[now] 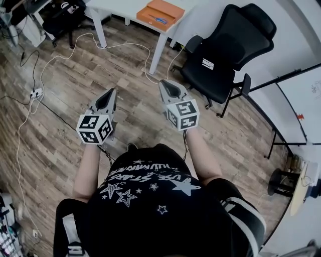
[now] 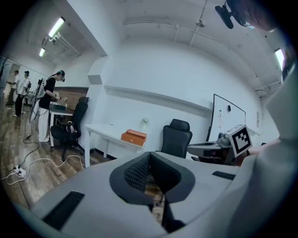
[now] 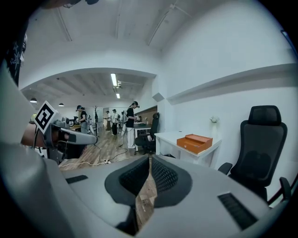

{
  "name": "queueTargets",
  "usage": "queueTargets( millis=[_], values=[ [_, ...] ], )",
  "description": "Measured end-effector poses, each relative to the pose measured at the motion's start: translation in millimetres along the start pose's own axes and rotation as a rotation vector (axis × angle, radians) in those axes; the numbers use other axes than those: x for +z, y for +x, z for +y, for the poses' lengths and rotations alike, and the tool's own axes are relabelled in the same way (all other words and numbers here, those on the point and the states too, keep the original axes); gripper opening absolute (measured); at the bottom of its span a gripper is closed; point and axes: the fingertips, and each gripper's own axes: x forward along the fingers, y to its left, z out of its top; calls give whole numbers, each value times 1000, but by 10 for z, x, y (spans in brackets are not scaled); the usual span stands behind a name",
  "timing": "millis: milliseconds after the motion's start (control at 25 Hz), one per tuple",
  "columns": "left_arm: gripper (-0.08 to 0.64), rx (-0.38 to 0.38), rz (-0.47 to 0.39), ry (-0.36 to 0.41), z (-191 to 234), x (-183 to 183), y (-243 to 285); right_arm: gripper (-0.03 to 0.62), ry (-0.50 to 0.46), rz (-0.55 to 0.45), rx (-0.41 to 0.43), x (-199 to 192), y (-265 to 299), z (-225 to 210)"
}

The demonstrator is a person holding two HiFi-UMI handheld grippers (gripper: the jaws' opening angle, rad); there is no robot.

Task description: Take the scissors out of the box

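An orange box (image 1: 161, 14) lies on the white table (image 1: 118, 7) at the far end of the room, with small blue scissors (image 1: 159, 20) showing in it. The same box (image 2: 133, 136) (image 3: 194, 142) appears small and distant in both gripper views, where the scissors cannot be made out. My left gripper (image 1: 111, 93) and right gripper (image 1: 164, 84) are held side by side in the air in front of the person's chest, well short of the table. Both point toward it. The left gripper (image 2: 149, 155) and right gripper (image 3: 150, 160) are shut, with nothing between the pads.
A black office chair (image 1: 225, 55) stands right of the table. White cables and a power strip (image 1: 36, 93) trail over the wooden floor at the left. A whiteboard (image 1: 301, 100) stands at the right. Several people stand at desks far back (image 3: 128, 116).
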Motion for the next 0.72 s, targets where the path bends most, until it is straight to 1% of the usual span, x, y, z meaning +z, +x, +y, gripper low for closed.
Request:
queueTargets(
  millis=[120,240,440,560,640,720],
  values=[
    [18,-9,0,6,157,26,-36,51,6,-11,-12,49,107,97],
    [18,-16,-3,-2,231,65,-21,52,28,-27,-18,103,175,89],
    [18,-14,6,-6,411,103,132,55,32,-31,-56,177,450,-80],
    [18,-1,19,-9,538,85,266,57,36,-26,-63,151,665,-212],
    [18,12,25,-10,641,98,375,66,48,-24,-56,141,829,-303],
    [18,24,29,-11,740,128,504,91,60,-24,-52,143,1002,-405]
  ],
)
